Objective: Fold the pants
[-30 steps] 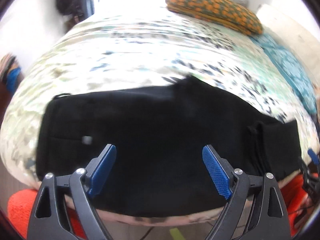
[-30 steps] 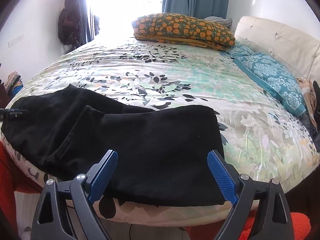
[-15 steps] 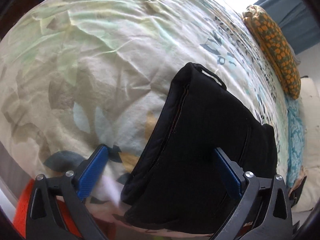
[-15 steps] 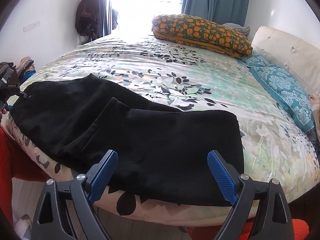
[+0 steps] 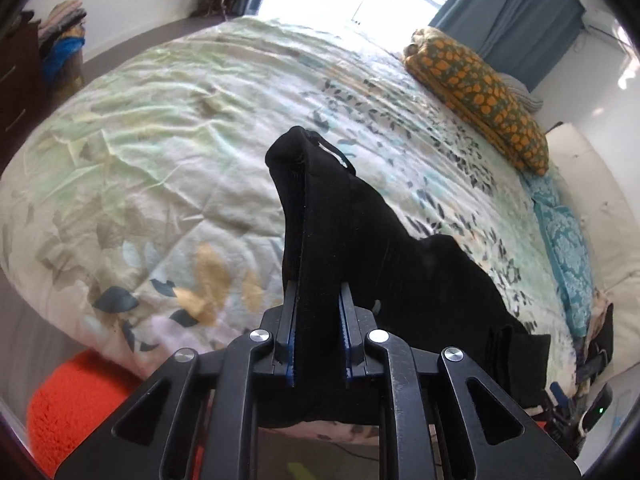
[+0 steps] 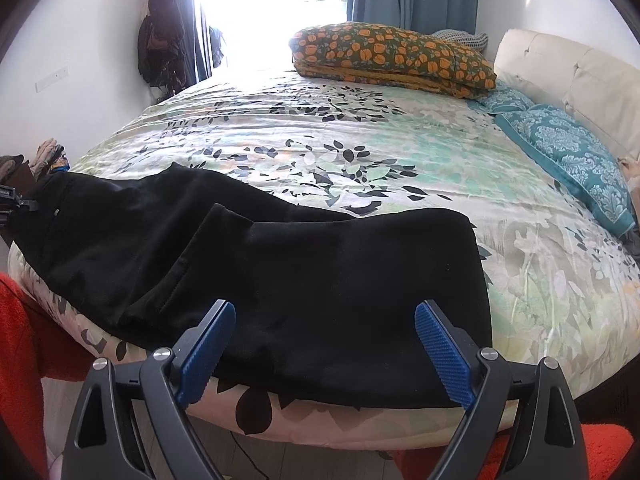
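While the left gripper [image 5: 318,300] pinches the pants [image 5: 320,240], the right gripper [image 6: 320,344] gapes.

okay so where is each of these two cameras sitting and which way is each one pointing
Left wrist: on the left tool, looking down across the bed toward the window; its jaws have just closed on the pants waistband.
Right wrist: on the right tool, at the bed's near edge, facing the window; jaws open over the pants' leg end, not touching.
Shared: pants, bed, orange pillow; the right tool shows at the left view's lower right.

Matt black cloth pants [image 6: 320,272] lie on a smooth, printed cotton-like bedspread [image 6: 360,152].
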The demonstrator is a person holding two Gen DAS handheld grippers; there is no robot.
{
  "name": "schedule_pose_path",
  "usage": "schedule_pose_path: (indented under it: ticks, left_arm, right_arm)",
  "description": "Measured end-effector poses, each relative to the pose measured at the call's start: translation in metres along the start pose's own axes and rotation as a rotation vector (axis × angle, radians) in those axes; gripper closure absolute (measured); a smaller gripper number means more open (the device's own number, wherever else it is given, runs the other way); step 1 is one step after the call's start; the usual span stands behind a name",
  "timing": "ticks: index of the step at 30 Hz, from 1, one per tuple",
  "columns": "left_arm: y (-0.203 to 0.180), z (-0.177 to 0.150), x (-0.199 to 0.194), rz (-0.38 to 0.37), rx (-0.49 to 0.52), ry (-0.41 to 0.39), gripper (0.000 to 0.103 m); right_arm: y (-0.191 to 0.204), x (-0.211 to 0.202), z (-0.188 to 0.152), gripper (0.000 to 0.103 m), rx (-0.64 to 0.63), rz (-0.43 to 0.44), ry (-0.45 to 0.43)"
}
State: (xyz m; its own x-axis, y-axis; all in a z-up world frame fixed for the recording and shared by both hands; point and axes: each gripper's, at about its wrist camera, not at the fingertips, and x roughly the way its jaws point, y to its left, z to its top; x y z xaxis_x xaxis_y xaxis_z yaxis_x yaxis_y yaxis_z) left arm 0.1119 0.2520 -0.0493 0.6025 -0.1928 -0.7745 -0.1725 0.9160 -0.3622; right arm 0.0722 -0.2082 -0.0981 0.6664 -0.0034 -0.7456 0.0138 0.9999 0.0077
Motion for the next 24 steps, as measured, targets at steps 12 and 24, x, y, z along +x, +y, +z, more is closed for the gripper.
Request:
schedule_pose_path:
  ticks: [12, 24]
  left_arm:
    - [-0.169, -0.105, -0.011, 0.096, 0.596, -0.176, 0.089]
    - [-0.176, -0.12, -0.084, -0.151, 0.65, -0.262, 0.037]
  right_arm:
    - [0.176, 0.047, 0.124, 0.012, 0.253, 0.932, 0.417]
    - [0.119, 0.083, 0.121, 0.079, 0.288, 0.754, 0.521]
